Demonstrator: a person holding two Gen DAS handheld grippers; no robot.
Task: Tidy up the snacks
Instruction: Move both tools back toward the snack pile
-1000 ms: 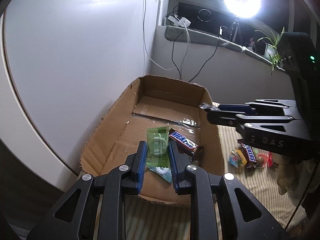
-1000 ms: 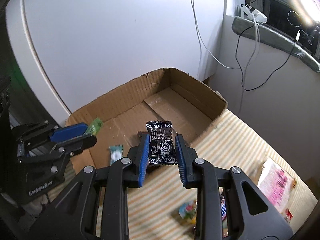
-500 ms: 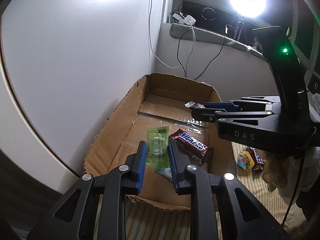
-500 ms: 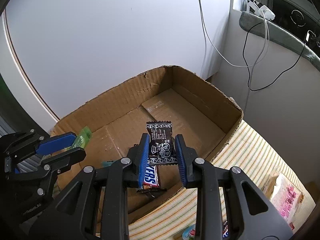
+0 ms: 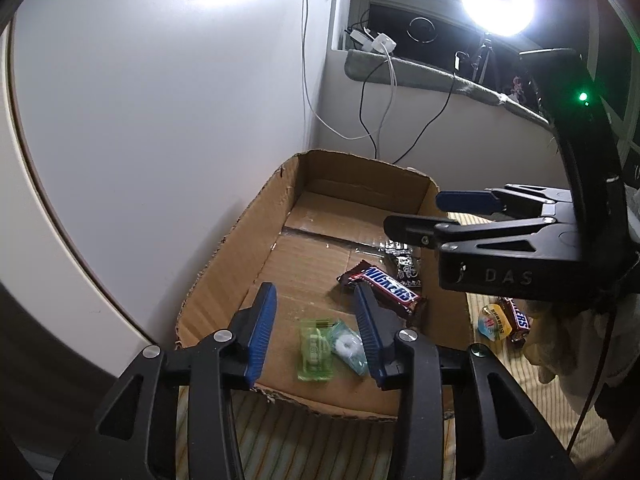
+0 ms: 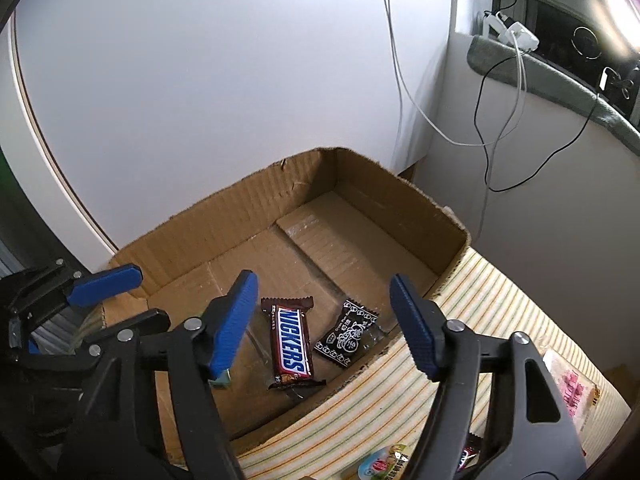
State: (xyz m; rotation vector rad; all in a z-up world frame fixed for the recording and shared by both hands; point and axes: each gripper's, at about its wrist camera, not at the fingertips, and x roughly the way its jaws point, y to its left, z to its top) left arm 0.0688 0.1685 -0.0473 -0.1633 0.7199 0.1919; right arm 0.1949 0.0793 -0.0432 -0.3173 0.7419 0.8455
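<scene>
Both my tools hang over a shallow cardboard box (image 6: 448,248) on a striped surface (image 6: 500,312), and neither holds anything. My left tool (image 5: 316,330) is half spread above a green candy packet (image 5: 315,350) and a pale mint packet (image 5: 348,346), which lie touching on the box floor near its front wall. My right tool (image 6: 332,324) is spread wide; between its fingers lie a Snickers bar (image 6: 291,346), long axis running from 12 to 6 o'clock, and, just beside it at 3 o'clock, a black printed candy packet (image 6: 347,334), tilted. Loose snacks remain outside the box: a small jelly cup (image 5: 494,322) and a second Snickers bar (image 5: 518,318) lie at 3 o'clock from my left tool, nearer my right hand, I judge.
</scene>
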